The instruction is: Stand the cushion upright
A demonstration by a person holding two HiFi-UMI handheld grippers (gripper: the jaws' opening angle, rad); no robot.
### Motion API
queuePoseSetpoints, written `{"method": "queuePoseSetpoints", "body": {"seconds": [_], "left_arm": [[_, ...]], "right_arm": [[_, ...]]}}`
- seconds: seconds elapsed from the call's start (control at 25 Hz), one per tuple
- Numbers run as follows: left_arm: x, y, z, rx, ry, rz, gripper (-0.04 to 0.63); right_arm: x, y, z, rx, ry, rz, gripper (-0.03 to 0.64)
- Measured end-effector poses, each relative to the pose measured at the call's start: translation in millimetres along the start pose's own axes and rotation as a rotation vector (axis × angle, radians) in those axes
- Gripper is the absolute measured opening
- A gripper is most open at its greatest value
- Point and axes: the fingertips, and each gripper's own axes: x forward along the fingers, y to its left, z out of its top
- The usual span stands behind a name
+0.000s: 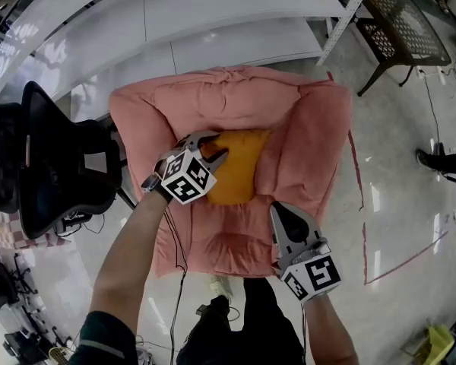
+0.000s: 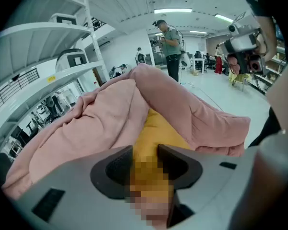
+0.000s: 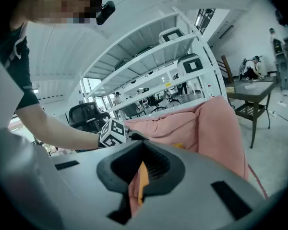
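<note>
The left gripper (image 1: pixel 215 149) hides the orange cushion's (image 1: pixel 243 175) left edge, jaws released astride it on the pink armchair (image 1: pixel 311 135). The right gripper's (image 1: pixel 281 208) jaws are clenched, empty.

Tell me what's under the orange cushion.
The orange cushion lies on the seat of the pink armchair, so pink fabric shows all around it. The patch of seat directly beneath is covered, and anything tucked under there cannot be seen.

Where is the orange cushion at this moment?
In the head view the orange cushion sits mid-frame on the seat of the pink armchair, close to its backrest, with the left tongs at its left edge.
</note>
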Motion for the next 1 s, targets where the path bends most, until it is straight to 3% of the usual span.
{"method": "queuePoseSetpoints", "body": {"seconds": [0.2, 0.44, 0.68, 1.0], "left_arm": [[-8.8, -0.7, -3.1, -0.080, -0.035, 0.038, 0.160], [-30.0, 10.2, -15.1, -0.231, -0.093, 0.088, 0.159], [-62.5, 18.7, -16.2, -0.409, -0.204, 0.135, 0.155], [-112.6, -15.8, -23.0, -0.536, -0.256, 0.134, 0.049]], "right_arm": [[3.8, 3.3, 0.4, -0.004, 0.006, 0.008, 0.002], [5.6, 13.0, 4.4, -0.021, 0.006, 0.022, 0.002], [4.5, 31.4, 7.7, -0.036, 0.002, 0.027, 0.002], [-0.4, 64.9, 13.0, -0.054, 0.002, 0.022, 0.002]]}}
